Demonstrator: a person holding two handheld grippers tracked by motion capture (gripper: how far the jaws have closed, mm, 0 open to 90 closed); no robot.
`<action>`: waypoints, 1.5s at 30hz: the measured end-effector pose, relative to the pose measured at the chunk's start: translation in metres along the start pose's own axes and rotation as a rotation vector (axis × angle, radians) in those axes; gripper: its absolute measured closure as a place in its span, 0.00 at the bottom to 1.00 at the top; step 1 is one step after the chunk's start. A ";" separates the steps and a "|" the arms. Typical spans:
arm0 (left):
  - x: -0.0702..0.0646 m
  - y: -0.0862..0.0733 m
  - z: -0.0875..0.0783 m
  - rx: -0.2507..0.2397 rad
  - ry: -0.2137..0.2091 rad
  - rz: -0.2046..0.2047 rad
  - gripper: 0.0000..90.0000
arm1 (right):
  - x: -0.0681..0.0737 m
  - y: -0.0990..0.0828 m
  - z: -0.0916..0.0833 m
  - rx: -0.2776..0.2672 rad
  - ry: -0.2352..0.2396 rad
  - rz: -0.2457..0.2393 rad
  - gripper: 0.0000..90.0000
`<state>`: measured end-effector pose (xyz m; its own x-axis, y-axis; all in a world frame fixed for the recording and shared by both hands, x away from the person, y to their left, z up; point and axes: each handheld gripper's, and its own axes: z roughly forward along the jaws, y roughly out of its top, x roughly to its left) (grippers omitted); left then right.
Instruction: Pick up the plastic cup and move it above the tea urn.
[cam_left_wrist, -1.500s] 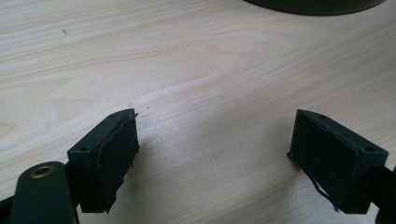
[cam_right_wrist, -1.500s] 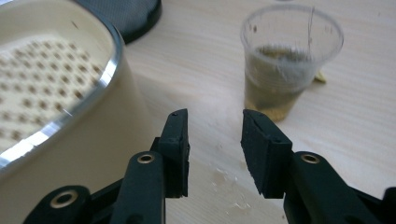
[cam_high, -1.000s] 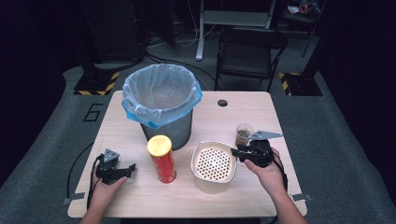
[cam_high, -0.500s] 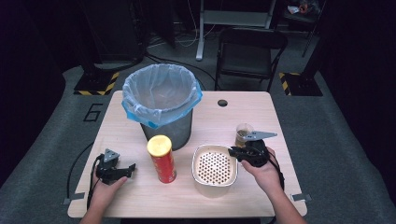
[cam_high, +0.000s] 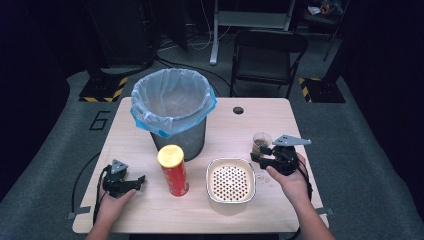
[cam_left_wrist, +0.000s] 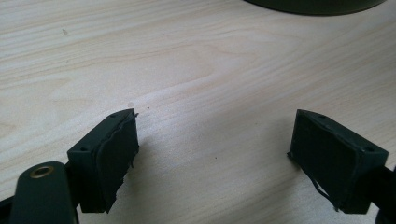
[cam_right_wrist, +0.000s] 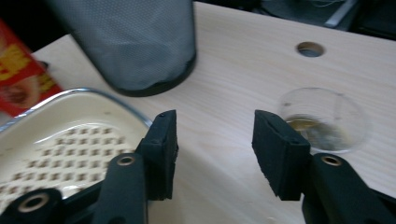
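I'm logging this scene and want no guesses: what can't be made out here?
- Clear cup: brownish contents blurred in the right gripper view, too small in the high view.
- Red can: label cut off by the right gripper view's left edge.
- Bin: its bottom is veiled by the cloudy liner in the high view.

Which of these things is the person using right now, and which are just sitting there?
In use:
right gripper, jaws just opening, nothing between them
cream tray with holes
small clear cup

Just sitting:
left gripper, open over bare table
red can
lined bin
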<state>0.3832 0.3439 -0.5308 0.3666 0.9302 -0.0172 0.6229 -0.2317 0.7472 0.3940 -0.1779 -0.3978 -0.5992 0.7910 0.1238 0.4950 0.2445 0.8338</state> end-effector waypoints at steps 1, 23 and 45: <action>0.000 0.000 0.000 0.000 0.000 0.000 0.17 | -0.006 0.000 0.000 -0.002 -0.024 0.002 0.53; 0.000 0.000 0.000 0.001 -0.001 -0.001 0.17 | -0.053 -0.020 0.062 0.054 -0.267 -0.012 0.22; 0.000 0.000 0.000 0.001 -0.001 -0.001 0.17 | -0.054 -0.024 0.108 0.056 -0.278 -0.020 0.23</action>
<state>0.3832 0.3439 -0.5308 0.3668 0.9301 -0.0182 0.6239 -0.2314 0.7465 0.4824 -0.1662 -0.4830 -0.4172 0.9074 -0.0512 0.5233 0.2859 0.8027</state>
